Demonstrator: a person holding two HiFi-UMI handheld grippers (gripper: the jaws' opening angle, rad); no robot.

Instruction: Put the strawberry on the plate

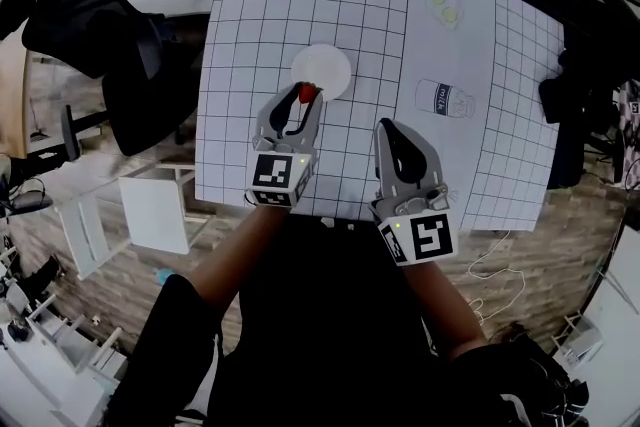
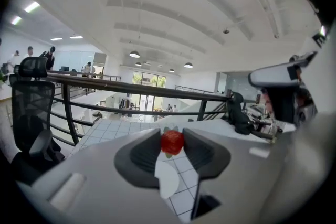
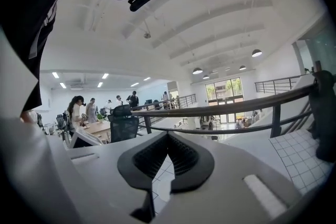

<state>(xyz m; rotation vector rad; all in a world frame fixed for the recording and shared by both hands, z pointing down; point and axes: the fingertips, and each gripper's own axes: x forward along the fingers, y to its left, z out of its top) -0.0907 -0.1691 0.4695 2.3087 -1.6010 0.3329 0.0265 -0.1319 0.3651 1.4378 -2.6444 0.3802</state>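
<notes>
Pinching strawberry (image 1: pixel 308 93), left claw (image 1: pixel 302 99) hangs over plate (image 1: pixel 326 65) rim.

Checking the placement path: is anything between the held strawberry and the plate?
Nothing visible. The left gripper holds the strawberry at the bare plate's near edge; the milk bottle lies off to the side.

We read the single word "milk" in dark letters on the small white bottle (image 1: pixel 443 99), set on the white gridded bench (image 1: pixel 250 25), we make out no other legible wording
</notes>
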